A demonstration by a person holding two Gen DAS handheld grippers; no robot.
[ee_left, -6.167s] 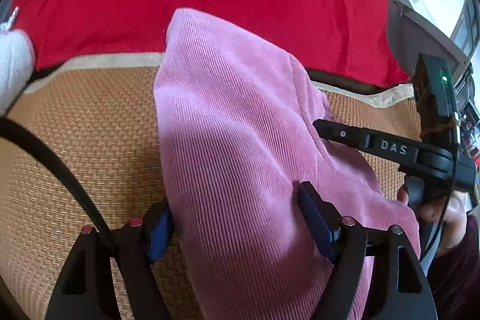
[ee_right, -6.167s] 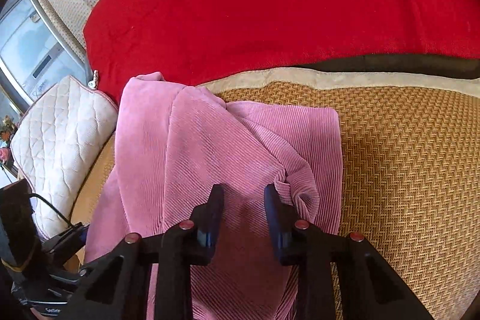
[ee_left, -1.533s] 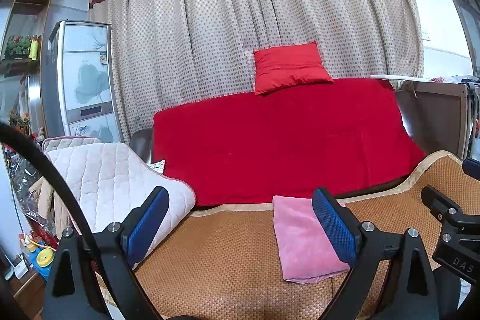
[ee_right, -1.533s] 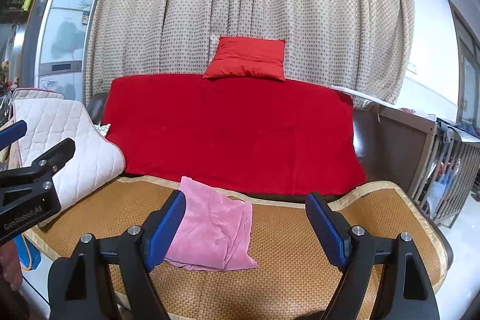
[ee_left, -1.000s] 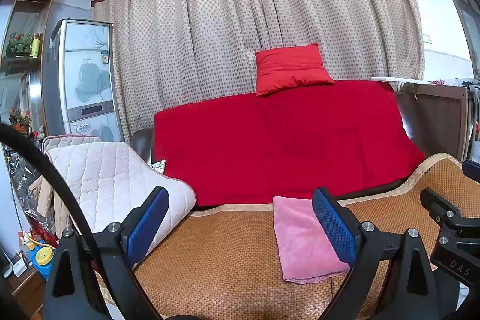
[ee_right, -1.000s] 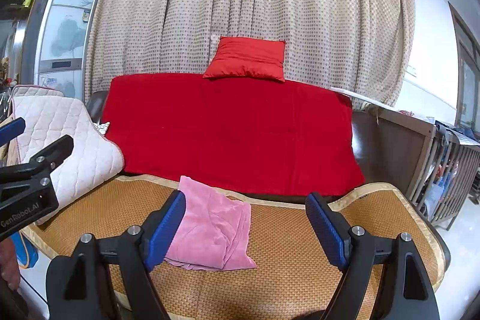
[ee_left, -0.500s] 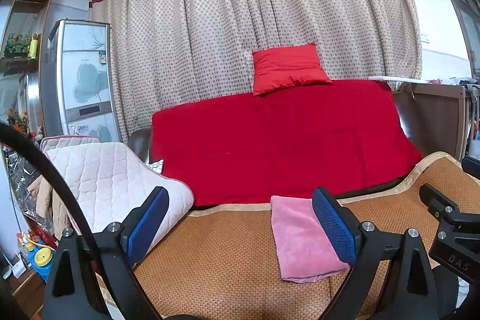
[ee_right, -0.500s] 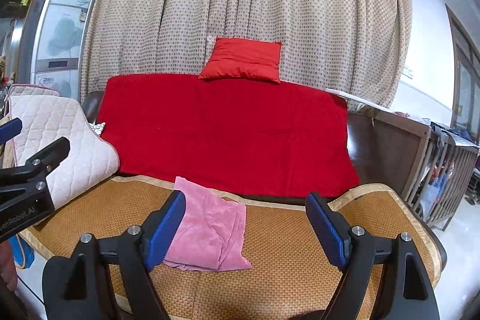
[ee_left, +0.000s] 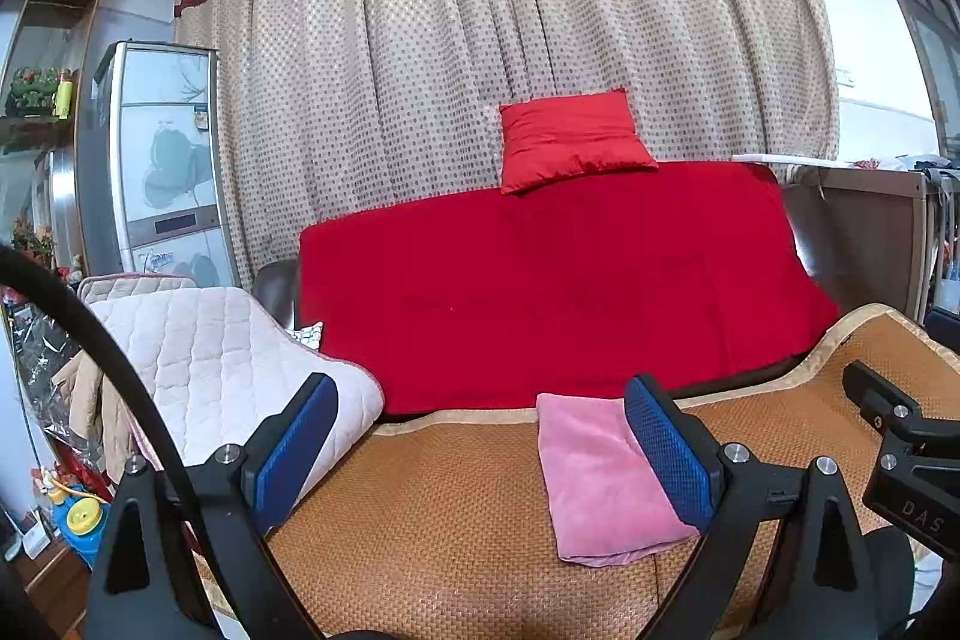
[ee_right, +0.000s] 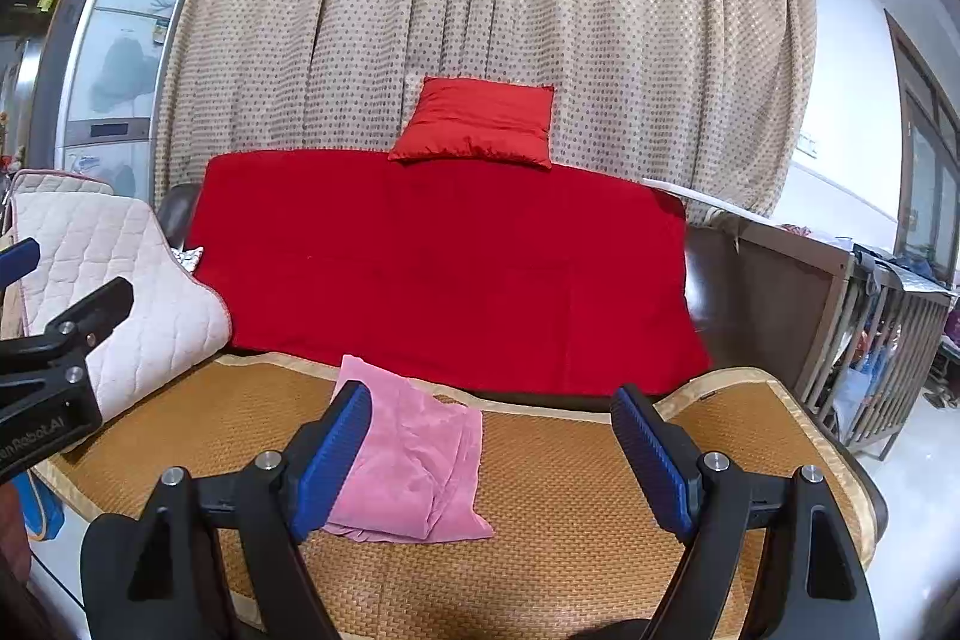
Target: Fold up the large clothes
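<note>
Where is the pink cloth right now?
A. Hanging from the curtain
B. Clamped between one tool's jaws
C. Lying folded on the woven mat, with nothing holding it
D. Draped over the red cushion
C: the pink cloth lies as a folded bundle on the woven mat, while the left gripper and right gripper both stand with jaws wide apart and nothing between them.

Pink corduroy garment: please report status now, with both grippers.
Left gripper open, right gripper open, both empty. Pink corduroy garment lies folded on woven straw mat. Nothing in the way.
</note>
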